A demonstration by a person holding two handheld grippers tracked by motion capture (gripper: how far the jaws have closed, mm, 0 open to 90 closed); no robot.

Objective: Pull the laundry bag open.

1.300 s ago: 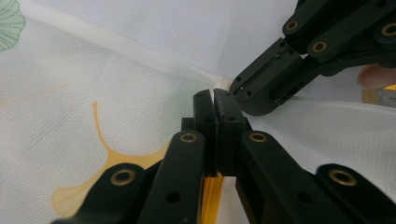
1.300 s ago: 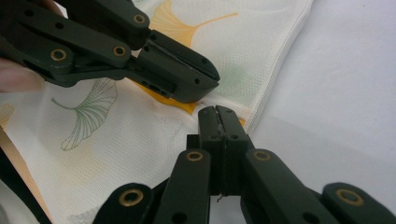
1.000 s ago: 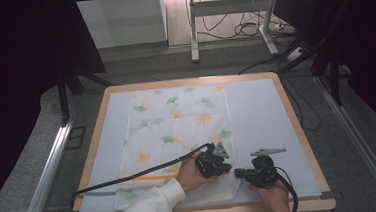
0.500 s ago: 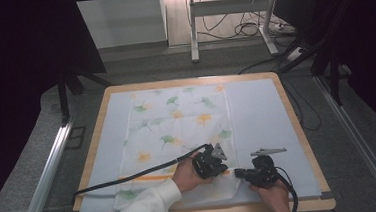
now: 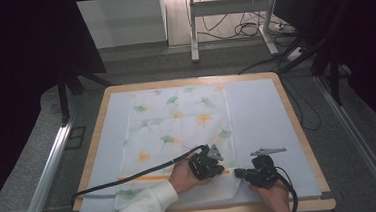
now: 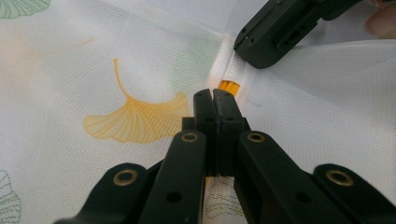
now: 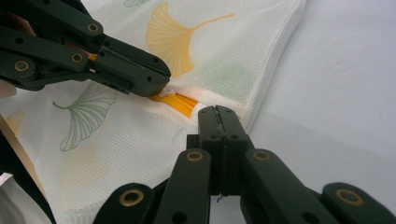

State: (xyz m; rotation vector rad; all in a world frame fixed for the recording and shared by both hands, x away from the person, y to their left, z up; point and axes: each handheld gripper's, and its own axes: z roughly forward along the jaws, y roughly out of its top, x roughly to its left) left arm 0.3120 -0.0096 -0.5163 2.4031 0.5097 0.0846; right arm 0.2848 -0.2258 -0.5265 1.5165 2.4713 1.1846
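Barely anything shifts: we keep both claws clenched. L gripper (image 6: 215,100) pinches cloth (image 5: 178,132) hem; R gripper (image 7: 218,116) sits just beside it, nearer corner.

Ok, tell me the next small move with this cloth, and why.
Probably open the left gripper a little and close it on the cloth's near hem. Both it and the right gripper are shut with nothing clearly between them, tips resting by the orange strip at the near right corner, so the cloth isn't held yet.
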